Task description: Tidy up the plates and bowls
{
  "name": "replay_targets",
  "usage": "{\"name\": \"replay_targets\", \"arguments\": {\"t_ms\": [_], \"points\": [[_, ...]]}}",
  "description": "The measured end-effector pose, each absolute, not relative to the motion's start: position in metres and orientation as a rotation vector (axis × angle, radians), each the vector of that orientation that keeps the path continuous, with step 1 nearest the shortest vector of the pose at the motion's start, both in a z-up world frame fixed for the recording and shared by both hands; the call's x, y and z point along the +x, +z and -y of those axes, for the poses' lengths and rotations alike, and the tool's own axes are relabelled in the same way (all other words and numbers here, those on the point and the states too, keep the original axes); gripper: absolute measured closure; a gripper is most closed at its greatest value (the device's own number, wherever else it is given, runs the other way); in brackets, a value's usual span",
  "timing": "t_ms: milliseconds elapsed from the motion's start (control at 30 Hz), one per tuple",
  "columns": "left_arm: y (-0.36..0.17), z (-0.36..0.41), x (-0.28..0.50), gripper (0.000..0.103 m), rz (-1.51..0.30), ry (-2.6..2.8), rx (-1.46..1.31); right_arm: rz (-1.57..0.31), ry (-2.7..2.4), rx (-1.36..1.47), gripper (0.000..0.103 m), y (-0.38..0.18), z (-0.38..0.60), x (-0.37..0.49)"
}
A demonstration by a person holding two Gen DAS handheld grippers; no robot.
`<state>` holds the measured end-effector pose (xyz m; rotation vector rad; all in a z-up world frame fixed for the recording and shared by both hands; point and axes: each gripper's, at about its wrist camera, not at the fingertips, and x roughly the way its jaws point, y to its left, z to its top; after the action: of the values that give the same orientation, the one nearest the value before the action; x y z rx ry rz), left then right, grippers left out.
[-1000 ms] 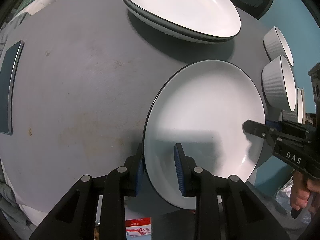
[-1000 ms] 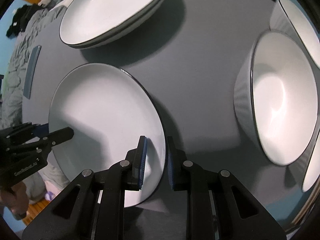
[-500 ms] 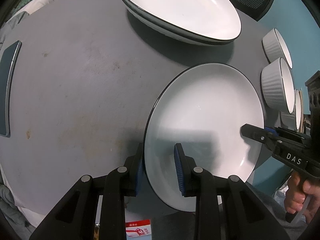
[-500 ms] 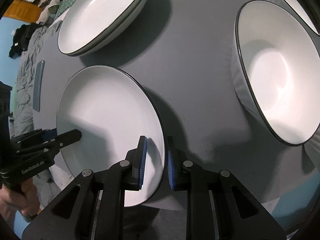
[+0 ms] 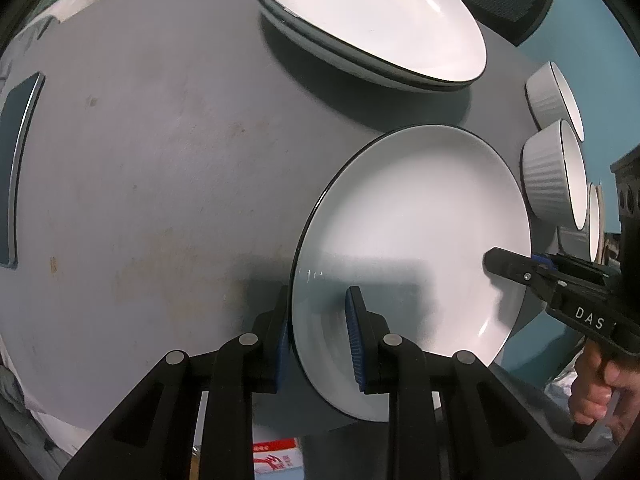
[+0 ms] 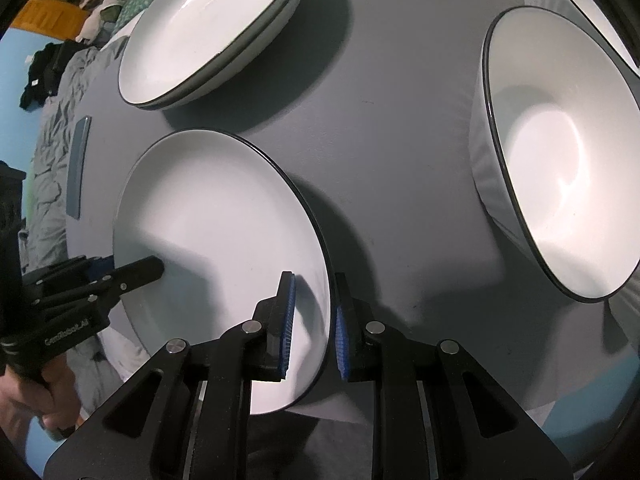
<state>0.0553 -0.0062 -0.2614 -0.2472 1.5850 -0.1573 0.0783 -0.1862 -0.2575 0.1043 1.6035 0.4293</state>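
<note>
Since 1 s ago, left tongs (image 5: 320,332) narrowed a bit and are closing on plate (image 5: 416,240) rim; plate barely shifted. Right tongs (image 6: 314,326) clamped on opposite rim. Plate sits at near worktop (image 5: 160,168) edge, partly overhanging. Plate stack (image 5: 372,24) lies beyond plate, apart. Ribbed bowls (image 5: 552,172) stand right of plate, near. Phone (image 5: 18,164) far left of plate.
</note>
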Motion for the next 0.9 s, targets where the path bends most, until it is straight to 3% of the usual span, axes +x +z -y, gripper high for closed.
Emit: {"name": "replay_targets", "arguments": {"t_ms": [900], "points": [[-0.194,-0.031,0.087,0.078,-1.482,-0.095,-0.294,-1.521,0.489,0.072,0.087,-0.204,0.182,0.124]]}}
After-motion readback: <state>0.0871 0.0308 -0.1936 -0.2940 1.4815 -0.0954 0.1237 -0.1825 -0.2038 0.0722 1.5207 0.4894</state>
